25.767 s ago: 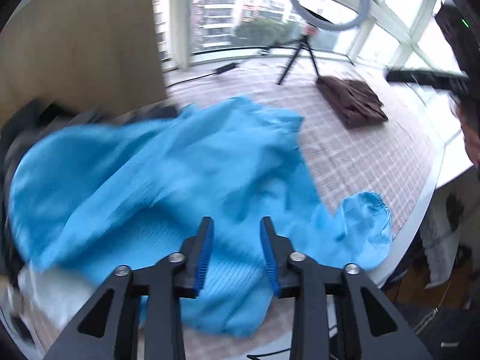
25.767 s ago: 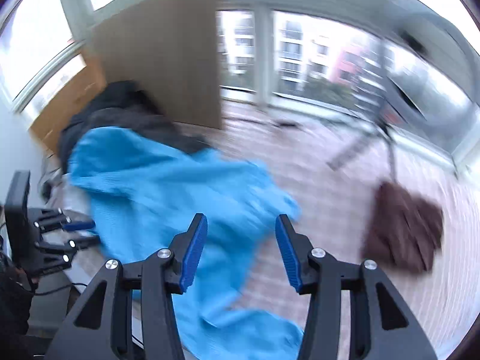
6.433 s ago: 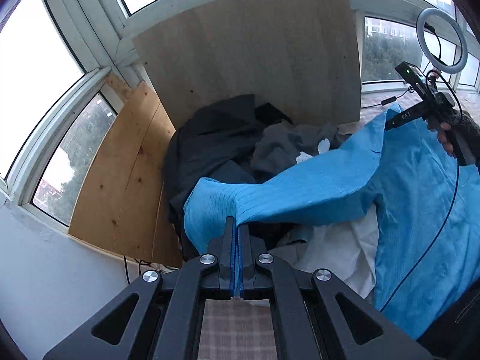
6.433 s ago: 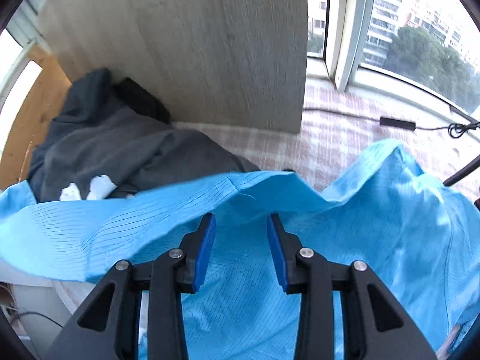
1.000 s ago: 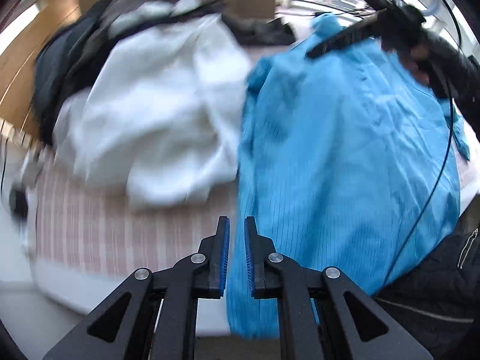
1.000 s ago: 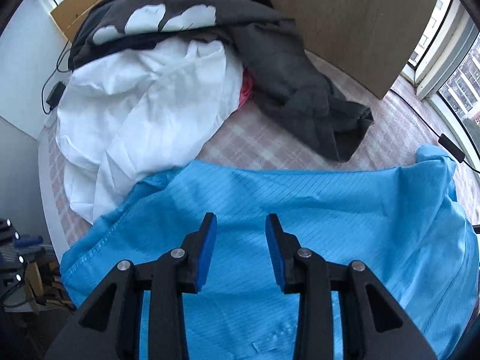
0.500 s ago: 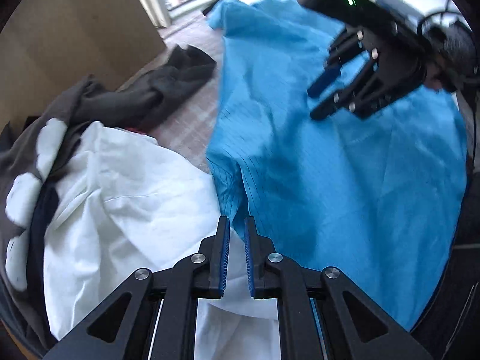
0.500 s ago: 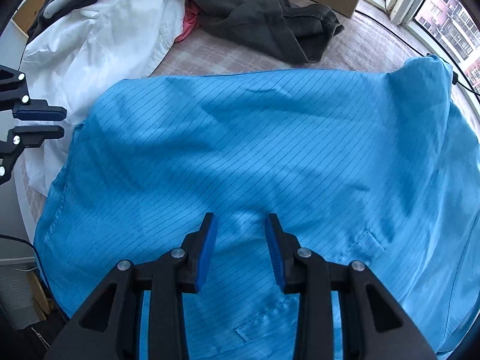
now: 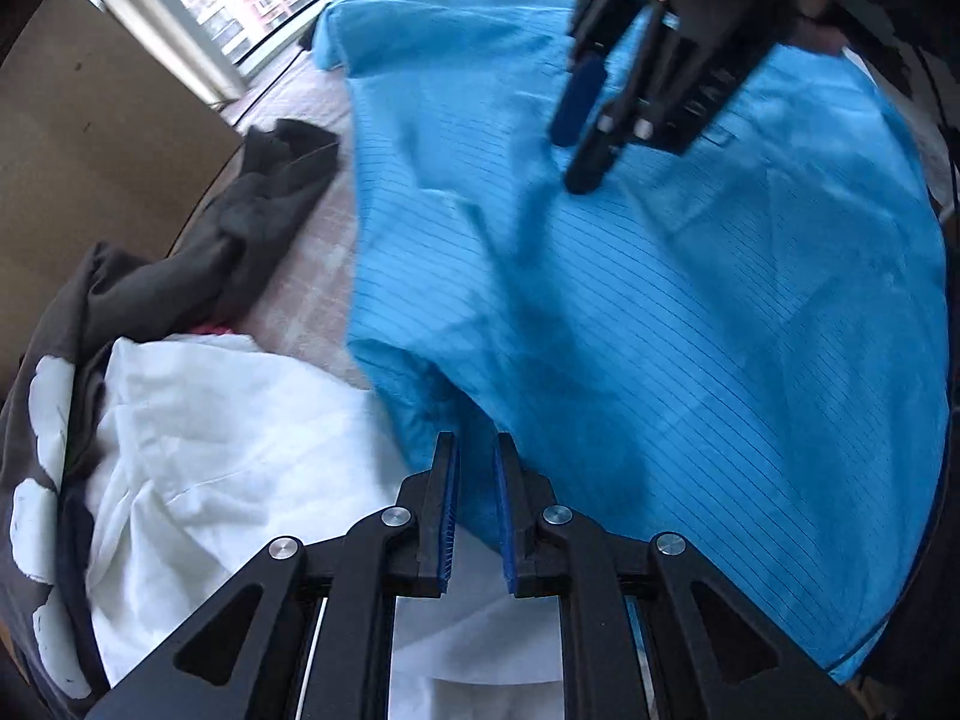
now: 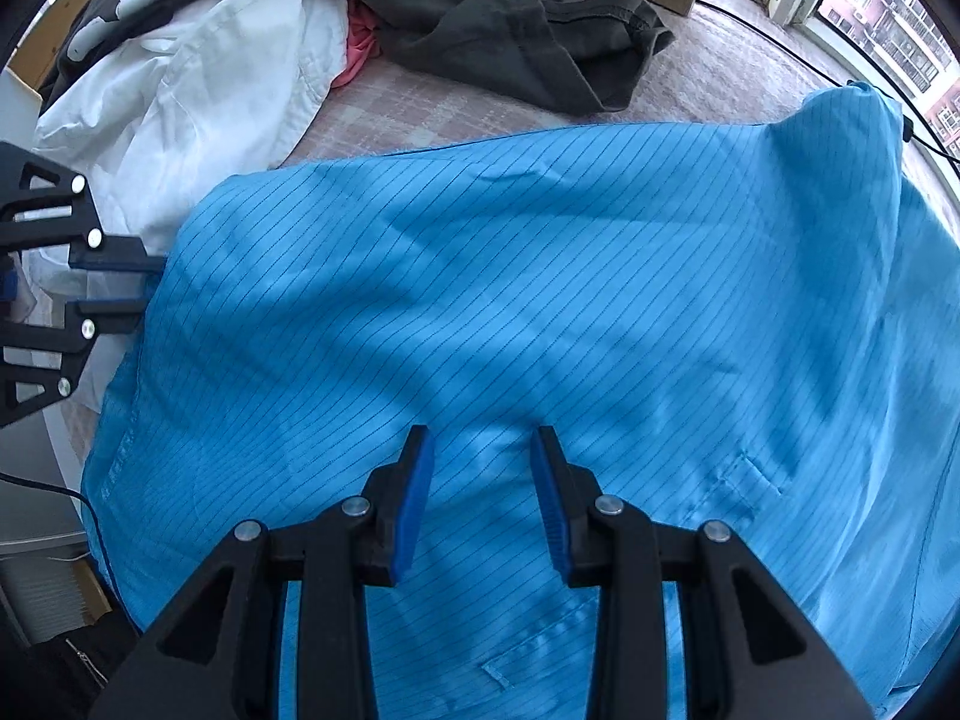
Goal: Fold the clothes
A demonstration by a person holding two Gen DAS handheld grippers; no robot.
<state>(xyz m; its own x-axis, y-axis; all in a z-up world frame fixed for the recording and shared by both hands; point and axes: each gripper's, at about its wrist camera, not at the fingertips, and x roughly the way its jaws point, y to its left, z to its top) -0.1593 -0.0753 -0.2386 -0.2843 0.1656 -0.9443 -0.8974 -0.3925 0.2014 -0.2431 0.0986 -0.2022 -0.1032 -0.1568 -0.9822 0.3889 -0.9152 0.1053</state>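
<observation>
A blue pinstriped garment point(image 9: 690, 276) lies spread flat over the bed and fills most of the right wrist view point(image 10: 540, 300). My left gripper point(image 9: 475, 462) is open by a narrow gap, with the garment's left edge bunched just in front of its pads. It shows at the left edge of the right wrist view point(image 10: 135, 285). My right gripper point(image 10: 480, 474) is open and empty, hovering over the middle of the garment, and shows at the top of the left wrist view point(image 9: 585, 120).
A white garment point(image 9: 228, 450) lies crumpled left of the blue one. A dark grey garment point(image 10: 510, 30) and a bit of pink cloth point(image 10: 360, 54) lie behind it. A wooden board point(image 9: 90, 120) and windows stand at the back. The checked bedcover point(image 10: 420, 120) shows between the clothes.
My left gripper has moved closer to the blue garment's left edge and its jaws have parted a little. My right gripper has lowered toward the garment's middle.
</observation>
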